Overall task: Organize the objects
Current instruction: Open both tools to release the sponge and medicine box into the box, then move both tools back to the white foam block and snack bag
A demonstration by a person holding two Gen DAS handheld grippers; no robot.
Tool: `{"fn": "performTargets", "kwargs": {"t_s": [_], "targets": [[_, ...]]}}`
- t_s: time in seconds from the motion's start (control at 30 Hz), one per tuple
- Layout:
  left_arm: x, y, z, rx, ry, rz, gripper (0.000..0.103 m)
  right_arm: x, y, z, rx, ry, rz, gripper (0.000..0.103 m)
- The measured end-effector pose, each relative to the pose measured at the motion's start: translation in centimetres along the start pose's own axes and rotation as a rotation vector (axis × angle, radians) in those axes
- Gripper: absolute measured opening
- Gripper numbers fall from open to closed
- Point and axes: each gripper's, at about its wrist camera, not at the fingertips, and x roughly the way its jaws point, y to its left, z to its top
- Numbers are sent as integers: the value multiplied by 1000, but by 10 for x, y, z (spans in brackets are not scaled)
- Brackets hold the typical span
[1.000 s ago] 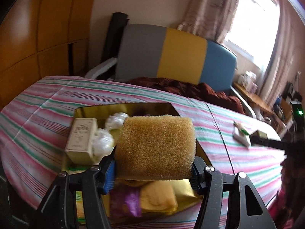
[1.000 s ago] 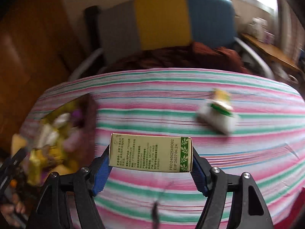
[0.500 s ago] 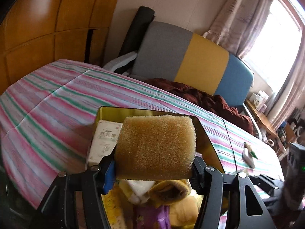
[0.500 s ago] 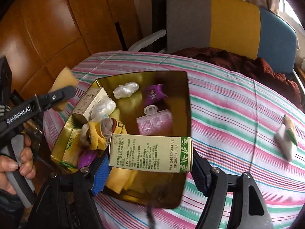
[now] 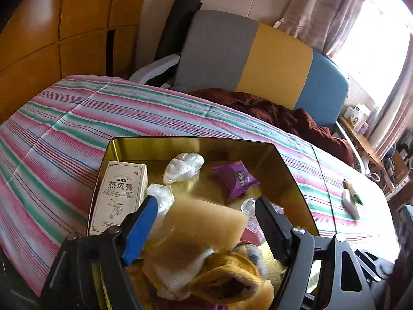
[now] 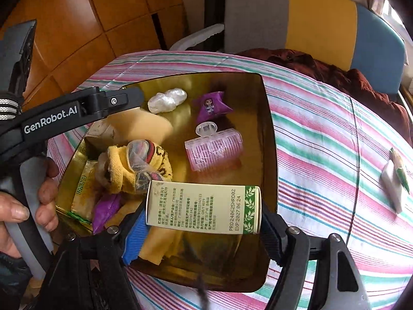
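A gold tin tray [image 5: 289, 165] [image 6: 268, 118] sits on the striped tablecloth and holds several items. My left gripper [image 5: 206, 222] is open above the tray; a yellow sponge [image 5: 204, 227] [image 6: 144, 126] is blurred and loose between its spread fingers, dropping onto a yellow sock bundle [image 5: 229, 281] [image 6: 134, 165]. My right gripper [image 6: 204, 222] is shut on a green-and-cream box [image 6: 204, 208], held over the tray's near edge. The left gripper's arm [image 6: 77, 111] shows in the right wrist view.
In the tray lie a cream box [image 5: 118, 193], plastic wads [image 5: 183, 168], a purple packet [image 5: 235, 180] [image 6: 210, 106] and a pink hair roller [image 6: 214, 149]. A white item with a green pen [image 5: 351, 202] [image 6: 395, 180] lies on the cloth at right. A chair [image 5: 258, 59] stands behind.
The left gripper opened and let go of the sponge, which now falls into the tray. The right gripper carried its box over the tray.
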Motion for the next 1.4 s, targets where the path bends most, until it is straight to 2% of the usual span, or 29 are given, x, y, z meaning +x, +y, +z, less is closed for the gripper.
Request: {"fn": "performTargets", "kwargs": {"t_s": [0.1, 0.3, 0.4, 0.57, 1.03, 1.4], "targets": [[-8, 2, -4, -5, -17, 6, 78, -2, 2, 0, 3, -5, 0, 84], [-31, 13, -17, -23, -56, 42, 78, -8, 4, 2, 1, -20, 2, 84], [-44, 13, -21, 6, -91, 89, 78, -13, 5, -2, 9, -34, -5, 84], [-62, 9, -26, 45, -137, 119, 80, -29, 11, -8, 21, -84, -43, 84], [-93, -13, -42, 102, -182, 129, 83, -58, 14, -12, 30, -168, -109, 84], [-92, -40, -52, 175, -161, 89, 83, -68, -16, -19, 98, -178, -134, 84]]}}
